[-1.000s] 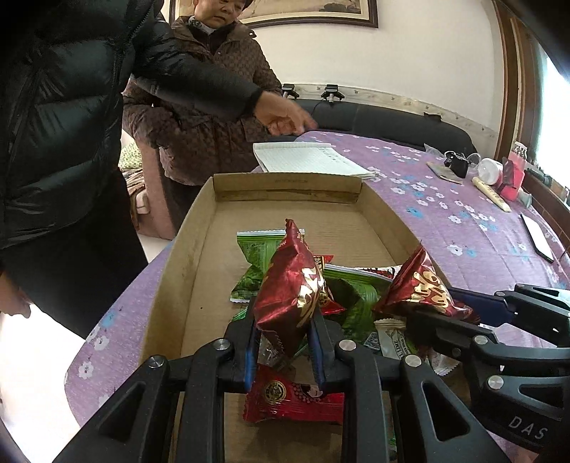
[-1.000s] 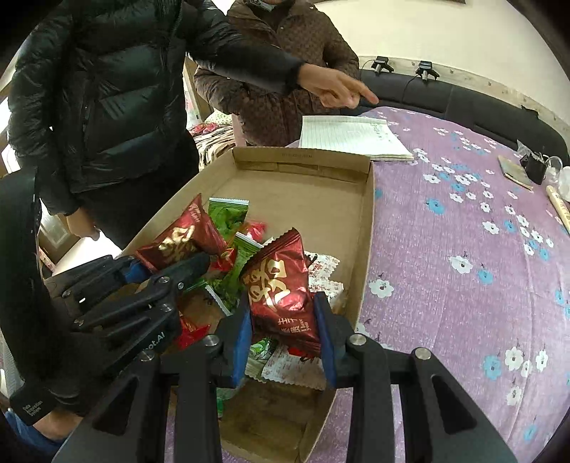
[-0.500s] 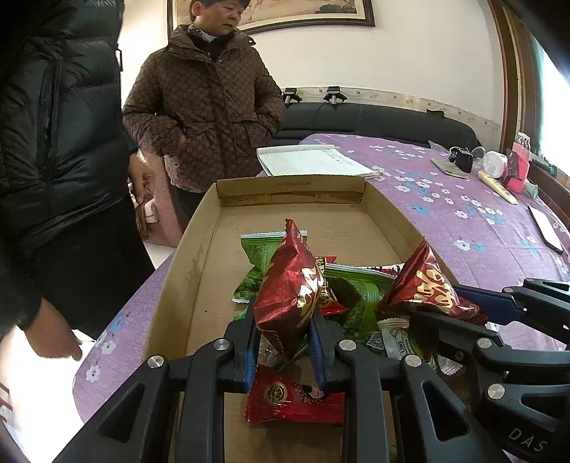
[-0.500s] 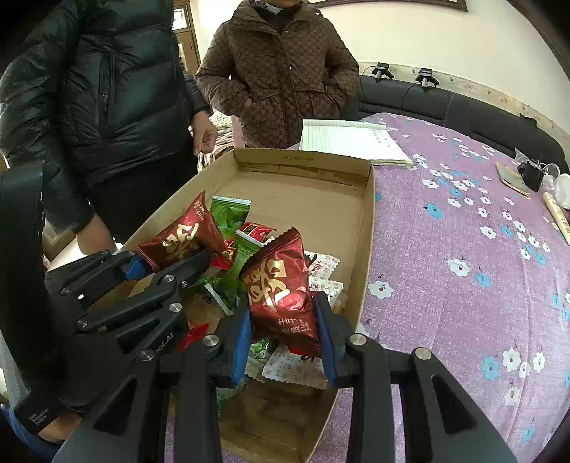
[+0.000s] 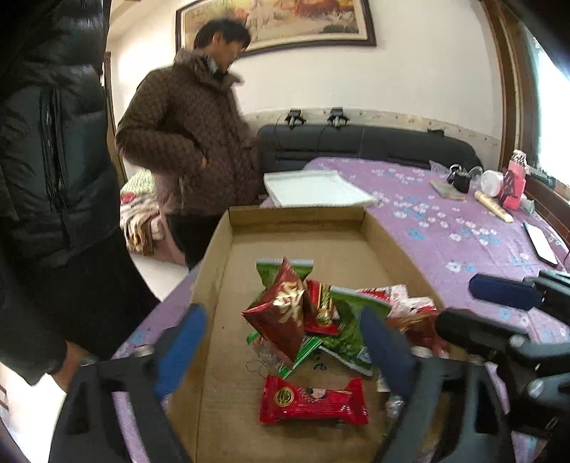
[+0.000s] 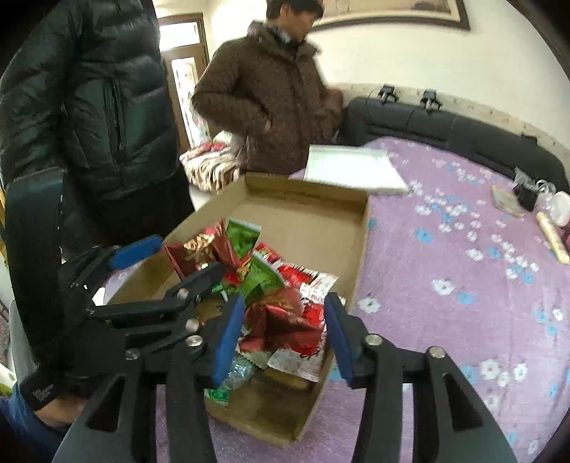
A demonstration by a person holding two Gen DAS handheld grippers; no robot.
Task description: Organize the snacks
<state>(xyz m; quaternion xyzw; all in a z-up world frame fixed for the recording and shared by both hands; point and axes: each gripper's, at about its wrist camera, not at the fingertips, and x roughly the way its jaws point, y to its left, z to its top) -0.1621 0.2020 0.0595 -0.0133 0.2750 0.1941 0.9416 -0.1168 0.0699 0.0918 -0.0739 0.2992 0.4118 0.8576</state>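
left claw (image 5: pixel 281 350): black, blue pads | right claw (image 6: pixel 283 334): same, silver screws

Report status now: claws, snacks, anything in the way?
Left claw open, right claw open. Snacks piled in box. Nothing held. Claws close together, over box.

A home, probably a living room: a framed painting (image 5: pixel 274 25) hangs over a dark sofa (image 5: pixel 363 149), with a floral purple cloth (image 6: pixel 445 249) on the tabletop and a blanket (image 6: pixel 210 167) beside it.

One cardboard box (image 5: pixel 384 245), two bystanders (image 5: pixel 188 142)
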